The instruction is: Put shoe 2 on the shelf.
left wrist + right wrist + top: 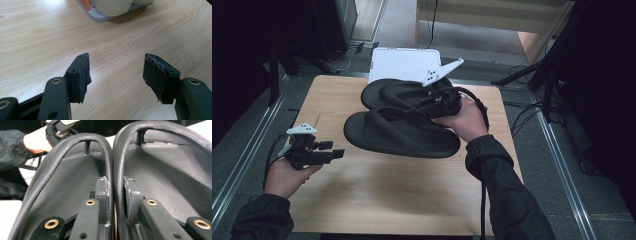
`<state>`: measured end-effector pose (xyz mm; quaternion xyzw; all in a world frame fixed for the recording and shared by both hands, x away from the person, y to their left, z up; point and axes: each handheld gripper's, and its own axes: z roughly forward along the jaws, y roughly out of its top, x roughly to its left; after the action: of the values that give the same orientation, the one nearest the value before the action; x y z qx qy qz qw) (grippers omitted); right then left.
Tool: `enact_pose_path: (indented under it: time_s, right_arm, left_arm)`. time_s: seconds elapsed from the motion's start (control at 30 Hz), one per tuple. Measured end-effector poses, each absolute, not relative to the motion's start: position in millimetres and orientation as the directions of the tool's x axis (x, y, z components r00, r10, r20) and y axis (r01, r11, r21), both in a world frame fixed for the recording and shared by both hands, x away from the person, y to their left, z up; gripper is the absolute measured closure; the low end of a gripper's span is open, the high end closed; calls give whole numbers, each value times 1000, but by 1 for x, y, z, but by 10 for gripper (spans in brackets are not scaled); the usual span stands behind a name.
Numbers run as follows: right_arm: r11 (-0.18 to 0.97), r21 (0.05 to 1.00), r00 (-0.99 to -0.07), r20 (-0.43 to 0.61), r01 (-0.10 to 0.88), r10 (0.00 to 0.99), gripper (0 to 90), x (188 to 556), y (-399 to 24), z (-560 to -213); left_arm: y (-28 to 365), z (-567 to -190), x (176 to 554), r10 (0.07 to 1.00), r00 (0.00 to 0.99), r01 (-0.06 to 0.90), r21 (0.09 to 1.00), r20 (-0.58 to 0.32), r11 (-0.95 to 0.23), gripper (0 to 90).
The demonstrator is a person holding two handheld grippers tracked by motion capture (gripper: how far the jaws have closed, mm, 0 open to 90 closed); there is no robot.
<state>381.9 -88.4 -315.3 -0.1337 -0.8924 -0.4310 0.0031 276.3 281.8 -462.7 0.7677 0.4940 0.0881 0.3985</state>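
A white board (404, 64) leans at the wooden table's (362, 195) far edge.

One fixed camera overhead, two riding on the grippers.

The high view looks forward and down from the person's side, taking in the whole tabletop (362, 200) from some way off. The left gripper view looks along its own fingers (80, 75), low and close over the bare wood, toward a tray (100, 17) at the top edge. The right gripper view sits very near the sandals (75, 177), looking along their straps toward the left hand (37, 141). The high view shares those sandals (402, 135) and that hand (287, 177) with it.
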Motion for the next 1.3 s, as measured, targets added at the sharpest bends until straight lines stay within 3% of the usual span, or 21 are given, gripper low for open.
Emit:
enact_pose_path:
  time_s: [0.3, 0.6, 0.83, 1.0, 1.3]
  right_arm:
    - [541, 785, -930, 119, 303, 348, 775, 408, -89, -306]
    - [453, 797, -837, 117, 400, 535, 776, 438, -88, -301]
    - [322, 796, -681, 148, 512, 717, 775, 462, -74, -306]
    - [268, 786, -582, 139, 557, 801, 775, 475, -54, -316]
    - [61, 785, -324, 182, 616, 928, 774, 490, -19, -331]
  left_arm:
    - [281, -463, 277, 827, 500, 686, 701, -256, -197, 390]
    - [280, -463, 277, 824, 507, 685, 699, -255, -205, 391]
    - [277, -463, 278, 817, 515, 683, 701, -260, -207, 392]
    - [275, -463, 279, 806, 528, 683, 697, -267, -216, 393]
    - [270, -462, 281, 788, 551, 677, 700, -276, -228, 394]
